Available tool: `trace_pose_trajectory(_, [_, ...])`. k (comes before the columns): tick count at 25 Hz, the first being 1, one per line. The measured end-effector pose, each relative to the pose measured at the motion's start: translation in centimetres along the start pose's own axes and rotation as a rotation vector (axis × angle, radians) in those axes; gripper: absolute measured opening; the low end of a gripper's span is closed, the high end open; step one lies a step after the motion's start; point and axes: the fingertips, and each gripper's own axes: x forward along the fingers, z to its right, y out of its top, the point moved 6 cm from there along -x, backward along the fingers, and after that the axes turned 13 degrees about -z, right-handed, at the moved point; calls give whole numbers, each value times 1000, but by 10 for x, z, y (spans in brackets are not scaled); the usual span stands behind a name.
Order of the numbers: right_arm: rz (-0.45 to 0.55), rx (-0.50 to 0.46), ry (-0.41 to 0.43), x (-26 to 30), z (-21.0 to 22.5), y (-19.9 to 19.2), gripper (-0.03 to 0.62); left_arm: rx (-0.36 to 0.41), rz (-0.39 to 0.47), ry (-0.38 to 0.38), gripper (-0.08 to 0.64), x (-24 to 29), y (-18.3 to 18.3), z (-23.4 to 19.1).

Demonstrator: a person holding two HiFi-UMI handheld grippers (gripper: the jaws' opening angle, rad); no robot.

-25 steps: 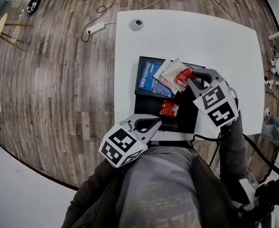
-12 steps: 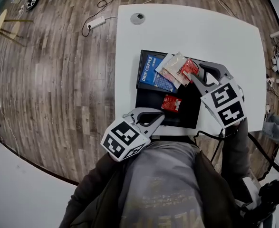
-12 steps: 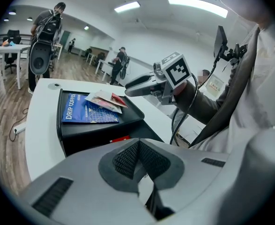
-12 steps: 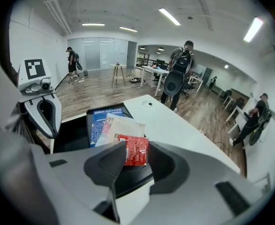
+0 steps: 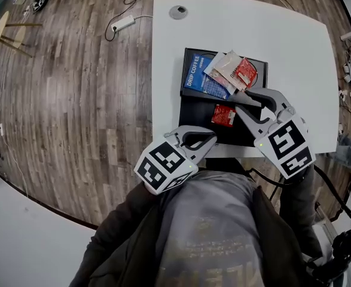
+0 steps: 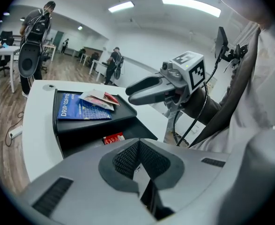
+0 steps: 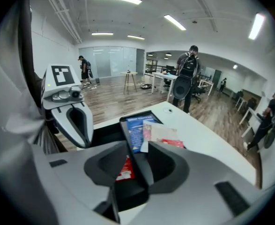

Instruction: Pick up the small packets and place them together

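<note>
Your right claw [image 5: 240, 104] hangs over the right part of the black tray [image 5: 194, 119], just right of centre in the head view. Its jaws have just been opening and now stand partly apart with nothing gripped. The right gripper view shows only the tray's edge and the lone red packet [image 5: 224, 115] through the gap, both lying lower down and untouched.

That packet lies flat on the tray, just left of the right claw's tips. It is apart from the pile at the tray's upper end. There a blue coffee packet [image 5: 200, 78], a pale packet [image 5: 225, 64] and a second red packet [image 5: 246, 72] overlap one another.

Your left claw [image 5: 213, 139] sits at the tray's lower edge, lower centre of the frame. Its jaws are together and hold nothing.

Edges: the tray's lower edge runs close to the lower edge of the tabletop [image 5: 295, 46], with only a thin white strip between. A narrow strip also remains left of the tray.

Open room: the tabletop is bare toward the upper right and right of the frame. A round cable port [image 5: 178, 12] sits near its upper left corner. Left of the tabletop lies wooden floor [image 5: 73, 100].
</note>
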Motion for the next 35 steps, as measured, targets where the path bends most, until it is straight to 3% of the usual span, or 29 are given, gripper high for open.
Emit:
trace_pose_trajectory(5, [-77, -11, 94, 36, -44, -5, 146, 8, -6, -3, 2, -8, -12, 4])
trace_pose_trajectory(14, [-286, -35, 99, 86, -61, -19, 146, -15, 6, 18, 2, -25, -27, -1])
trace_pose_trajectory(21, [-428, -65, 97, 114, -65, -34, 195, -17, 20, 1, 1, -29, -24, -4])
trace_pose_trajectory(27, [-411, -68, 89, 117, -64, -37, 196, -33, 25, -3, 2, -29, -25, -11])
trace_pose_trajectory(31, [-384, -61, 69, 116, -62, -37, 124, -39, 27, -2, 1, -28, -25, -12])
trace_pose_trajectory(35, [-366, -79, 54, 111, -65, -34, 117, -35, 29, 5, 2, -29, -28, -11])
